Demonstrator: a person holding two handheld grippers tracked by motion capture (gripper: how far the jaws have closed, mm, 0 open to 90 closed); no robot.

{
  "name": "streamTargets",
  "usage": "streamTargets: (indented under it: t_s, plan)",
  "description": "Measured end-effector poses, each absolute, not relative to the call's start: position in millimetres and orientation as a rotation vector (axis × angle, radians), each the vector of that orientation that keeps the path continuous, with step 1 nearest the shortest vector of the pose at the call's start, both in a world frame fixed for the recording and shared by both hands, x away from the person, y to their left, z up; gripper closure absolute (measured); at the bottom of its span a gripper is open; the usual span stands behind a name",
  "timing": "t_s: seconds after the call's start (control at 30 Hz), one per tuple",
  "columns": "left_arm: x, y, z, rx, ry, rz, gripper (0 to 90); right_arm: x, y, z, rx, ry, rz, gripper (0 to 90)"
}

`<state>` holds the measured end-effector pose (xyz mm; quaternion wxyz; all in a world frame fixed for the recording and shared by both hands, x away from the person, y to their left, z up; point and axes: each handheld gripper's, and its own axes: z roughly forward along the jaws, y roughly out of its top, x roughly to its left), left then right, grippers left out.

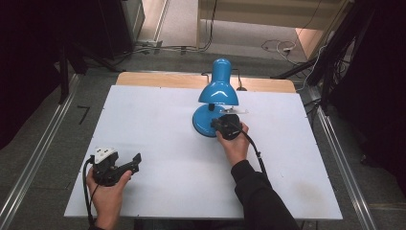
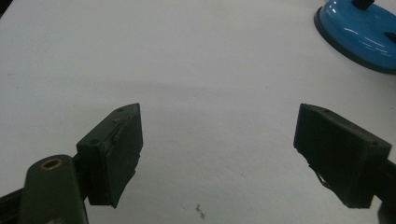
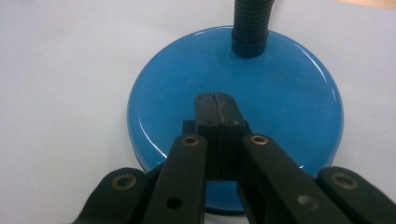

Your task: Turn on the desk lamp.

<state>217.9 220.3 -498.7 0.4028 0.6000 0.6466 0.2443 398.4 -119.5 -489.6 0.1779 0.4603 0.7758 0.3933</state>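
Note:
A blue desk lamp (image 1: 218, 91) stands at the middle back of the white table (image 1: 158, 143), its shade bent forward over its round base (image 3: 280, 93). A black ribbed neck (image 3: 252, 23) rises from the base's far side. My right gripper (image 3: 215, 100) is shut, jaws pressed together with nothing between them, tips down over a small black part on the base's top. In the high view that gripper (image 1: 227, 125) sits at the base's near right edge. My left gripper (image 1: 135, 160) rests at the table's near left, open and empty; the base's edge (image 2: 359, 32) lies far off.
The lamp's black cord (image 1: 239, 79) runs off the table's back edge, where a wooden strip (image 1: 158, 79) shows. Metal rails (image 1: 33, 163) flank the table on the floor. Cables and a white plug (image 1: 286, 48) lie on the floor behind.

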Motion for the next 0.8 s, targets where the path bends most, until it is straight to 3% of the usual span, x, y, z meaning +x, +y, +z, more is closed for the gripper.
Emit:
streamTargets:
  t_s: [0.8]
  plan:
    - [217.7,220.6,-498.9,1.507,1.634,0.604,16.3,395.2,-116.8,-492.9,1.263,2.173,1.094,88.2]
